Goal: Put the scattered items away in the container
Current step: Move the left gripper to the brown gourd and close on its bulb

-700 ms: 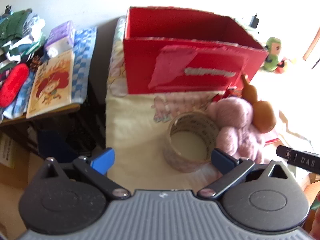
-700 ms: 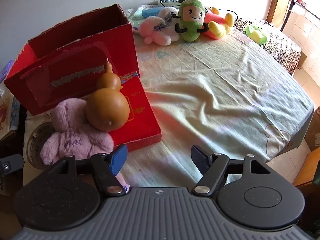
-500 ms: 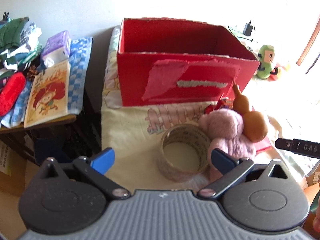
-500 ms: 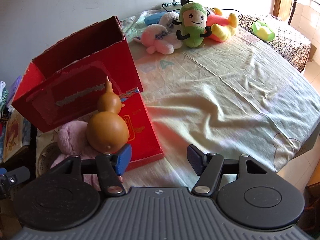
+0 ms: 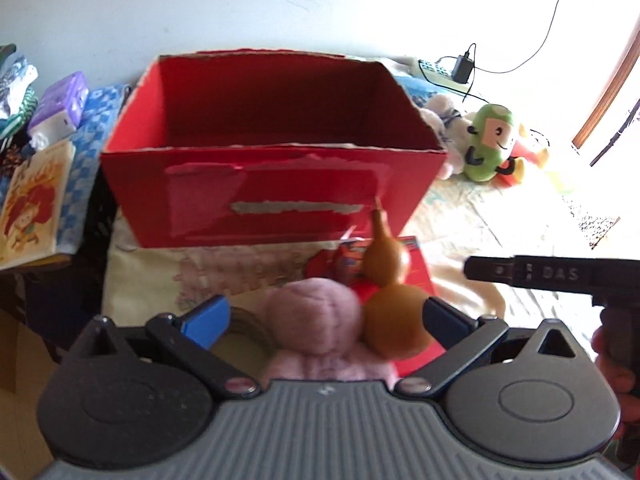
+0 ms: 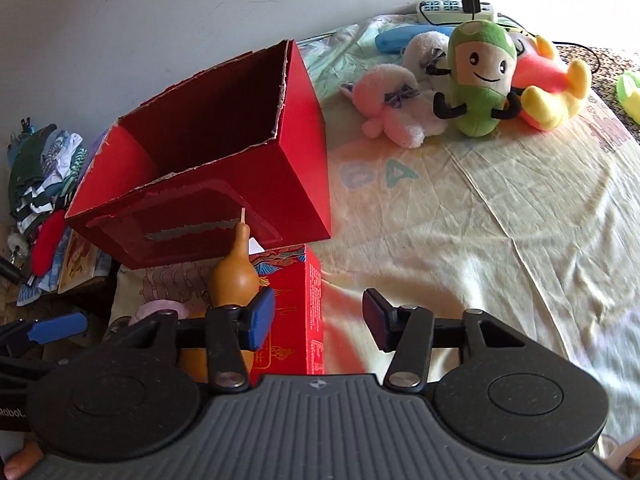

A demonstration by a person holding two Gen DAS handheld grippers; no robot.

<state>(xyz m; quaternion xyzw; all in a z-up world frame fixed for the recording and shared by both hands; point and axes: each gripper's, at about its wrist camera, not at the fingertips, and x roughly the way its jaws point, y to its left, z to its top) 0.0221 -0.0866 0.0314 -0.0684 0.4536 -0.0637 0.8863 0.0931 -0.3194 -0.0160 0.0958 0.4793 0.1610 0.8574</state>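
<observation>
You are working over a table [image 6: 500, 216] that is wearing a pale, creased cloth, and the biggest thing on it is the open red box [image 5: 276, 156], which is standing upright at the table's left end with its torn rim facing up and nothing showing inside it. Just in front of the box, a flat red packet [image 6: 296, 304] is lying on the cloth, and a brown gourd [image 5: 390, 304] is resting on it with its thin stem pointing up toward the box's front wall. A pink plush toy [image 5: 316, 328] is sitting right against the gourd's left side, and a roll of tape [image 5: 248, 328] is peeking out from behind that plush. At the far side of the table, well apart from the box, a green plush figure [image 6: 478, 76] is sitting among a pink-and-white plush [image 6: 394, 98] and a red-and-yellow plush [image 6: 548, 88]. You are holding the left tongs [image 5: 324, 318] wide open and gripping nothing, with the pink plush and the gourd lying between the two blue pads. You are holding the right tongs [image 6: 318, 316] open as well and empty, hovering over the red packet, with the left pad just in front of the gourd; whether it is touching the gourd cannot be told.
</observation>
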